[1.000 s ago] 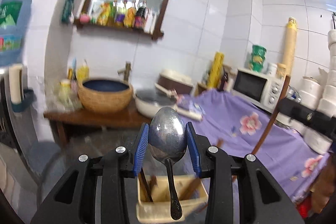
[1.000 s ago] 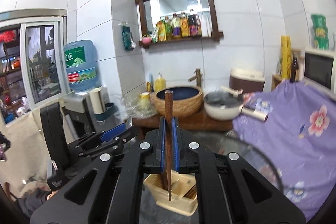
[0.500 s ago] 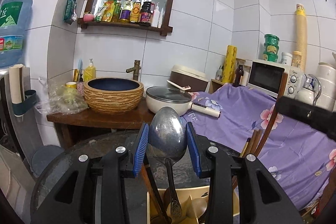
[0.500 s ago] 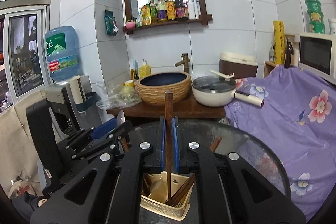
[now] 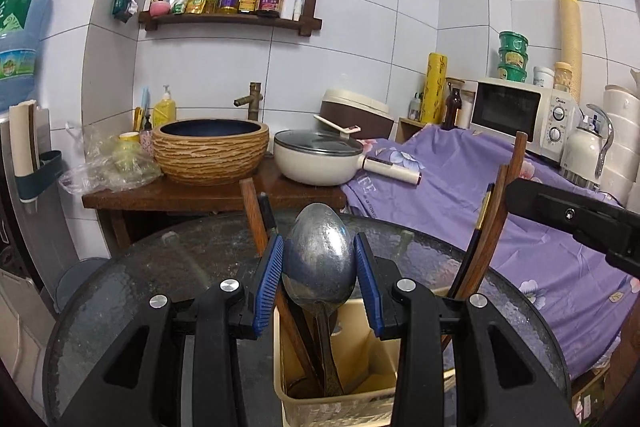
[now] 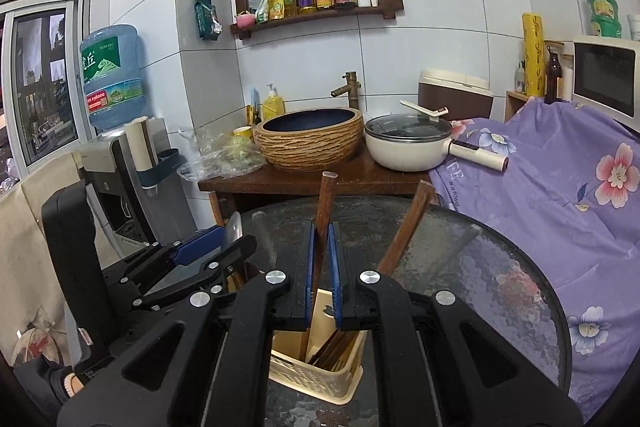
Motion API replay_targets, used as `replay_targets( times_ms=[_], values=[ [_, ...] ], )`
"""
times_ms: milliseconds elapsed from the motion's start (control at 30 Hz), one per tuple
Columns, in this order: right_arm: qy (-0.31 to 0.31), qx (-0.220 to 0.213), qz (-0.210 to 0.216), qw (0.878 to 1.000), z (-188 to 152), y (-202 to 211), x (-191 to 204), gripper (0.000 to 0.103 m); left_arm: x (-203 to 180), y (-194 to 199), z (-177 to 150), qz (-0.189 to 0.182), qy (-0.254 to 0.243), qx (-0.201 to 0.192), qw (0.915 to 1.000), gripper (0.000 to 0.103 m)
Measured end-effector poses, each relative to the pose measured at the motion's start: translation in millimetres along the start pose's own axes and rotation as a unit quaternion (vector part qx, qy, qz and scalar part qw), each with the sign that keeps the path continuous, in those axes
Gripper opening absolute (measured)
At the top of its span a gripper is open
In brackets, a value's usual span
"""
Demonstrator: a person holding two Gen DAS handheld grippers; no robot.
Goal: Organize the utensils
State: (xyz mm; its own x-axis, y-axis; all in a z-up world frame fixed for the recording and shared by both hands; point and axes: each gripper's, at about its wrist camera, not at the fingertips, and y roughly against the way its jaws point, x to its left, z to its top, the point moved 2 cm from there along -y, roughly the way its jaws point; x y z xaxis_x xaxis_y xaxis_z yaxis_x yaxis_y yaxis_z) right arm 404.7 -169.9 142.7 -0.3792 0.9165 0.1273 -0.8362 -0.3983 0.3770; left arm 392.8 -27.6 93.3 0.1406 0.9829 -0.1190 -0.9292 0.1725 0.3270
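the round glass table [image 5: 132, 291] fills my view, the cream basket [image 5: 344, 403] at 6 o'clock on it. my left gripper [image 5: 319, 281] pinches the metal spoon [image 5: 319, 259] by its bowl, handle down in the basket. my right gripper [image 6: 321, 263] is clamped tight on a wooden chopstick [image 6: 326, 199], its tip in the basket.
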Motion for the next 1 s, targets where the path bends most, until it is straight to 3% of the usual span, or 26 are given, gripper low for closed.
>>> replay_targets(
  times_ms=[133,167,200,233,267,333,533,700,800,933,1000],
  values=[
    [0.003,0.0,0.0,1.0,-1.6,-0.3,-2.5,0.009,2.5,-0.3,-6.5,-0.008,-0.003,0.005,1.0,0.037],
    [0.003,0.0,-0.002,1.0,-1.6,-0.2,-3.1,0.01,2.8,0.4,-7.2,-0.009,-0.006,0.005,0.9999,0.042],
    [0.003,-0.002,-0.005,1.0,-1.7,0.9,-3.3,0.011,3.2,2.4,-7.0,-0.007,-0.008,0.002,0.9999,0.055],
    [0.002,-0.005,-0.009,1.0,-1.4,2.4,-3.9,0.018,3.4,5.2,-6.1,-0.005,-0.008,-0.004,0.9999,0.066],
    [0.002,-0.007,-0.01,1.0,-1.1,3.7,-4.4,0.034,4.0,9.3,-4.7,-0.005,-0.007,-0.013,0.9999,0.068],
    [-0.004,-0.021,-0.009,1.0,-1.0,10.3,-6.2,0.048,5.4,17.0,-1.1,-0.008,-0.005,-0.024,0.9997,0.069],
    [-0.011,-0.032,-0.004,0.999,-1.6,27.6,-5.9,0.05,13.8,36.7,0.5,-0.002,0.008,-0.032,0.9995,0.075],
    [-0.003,-0.039,-0.006,0.999,-15.8,48.3,2.5,0.059,22.5,57.5,-11.3,0.002,0.022,-0.026,0.9994,0.087],
    [0.003,-0.044,-0.012,0.999,-35.5,66.3,9.4,0.069,27.9,72.6,-23.8,0.001,0.03,-0.019,0.9994,0.097],
    [0.022,-0.065,-0.019,0.997,-70.2,97.3,20.6,0.085,31.9,94.2,-46.0,0.003,0.027,-0.012,0.9996,0.097],
    [0.028,-0.076,-0.029,0.996,-92.3,114.1,25.6,0.088,32.6,105.2,-59.6,0.006,0.026,-0.007,0.9996,0.097]
  ],
)
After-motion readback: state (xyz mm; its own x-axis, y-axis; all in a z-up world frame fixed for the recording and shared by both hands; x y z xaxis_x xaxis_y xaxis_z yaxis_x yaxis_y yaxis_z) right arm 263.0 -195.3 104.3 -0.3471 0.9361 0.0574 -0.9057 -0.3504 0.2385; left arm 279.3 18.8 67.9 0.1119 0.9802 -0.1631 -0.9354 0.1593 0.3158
